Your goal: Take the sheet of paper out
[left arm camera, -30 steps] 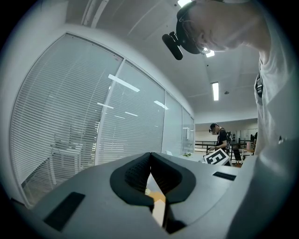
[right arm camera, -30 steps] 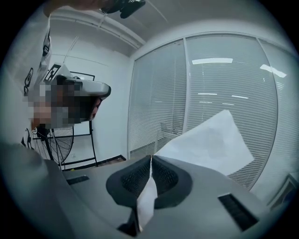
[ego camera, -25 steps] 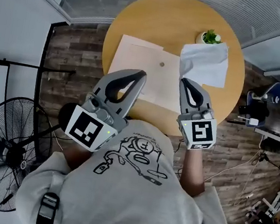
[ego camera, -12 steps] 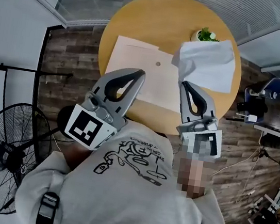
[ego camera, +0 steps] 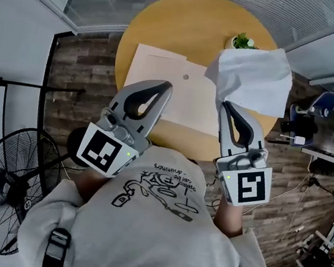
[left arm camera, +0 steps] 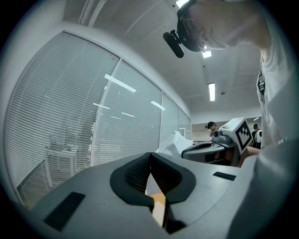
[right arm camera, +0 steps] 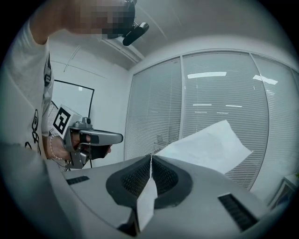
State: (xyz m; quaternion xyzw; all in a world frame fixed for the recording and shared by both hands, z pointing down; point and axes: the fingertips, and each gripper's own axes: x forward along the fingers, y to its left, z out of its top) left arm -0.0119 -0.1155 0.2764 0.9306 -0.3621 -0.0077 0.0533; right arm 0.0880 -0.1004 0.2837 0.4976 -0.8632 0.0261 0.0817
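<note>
Over the right side of the round wooden bench (ego camera: pixel 190 21), the sheet of paper (ego camera: pixel 255 81) hangs in the air, pinched at its near corner by the right tool (ego camera: pixel 224 105). That tool's jaws are pressed together on the sheet, and in the right gripper view the white edge runs straight down between the pads. From the grip the sheet fans up and away to the right, toward the small potted plant (ego camera: pixel 247 43). Its left corner overlaps the right end of the cream envelope (ego camera: pixel 162 79) as seen from above. I cannot tell whether any of it is tucked inside there, though it looks free.

The envelope lies flat with its long axis running left to right across the bench, and a round clasp (ego camera: pixel 186 76) sits near its middle. The left tool (ego camera: pixel 166 87) points level over its near left part. Its jaws are closed, with a cream strip showing between them, which I take to be the envelope's edge held down.

The coming move turns on the sheet lying right of and above the envelope, so the pull goes rightward and up, away from the left tool. The right hand alone carries it.

Sheet and envelope show no readable print. Each tool's cube bears black square markers, and the shirt's script is too small to read.
</note>
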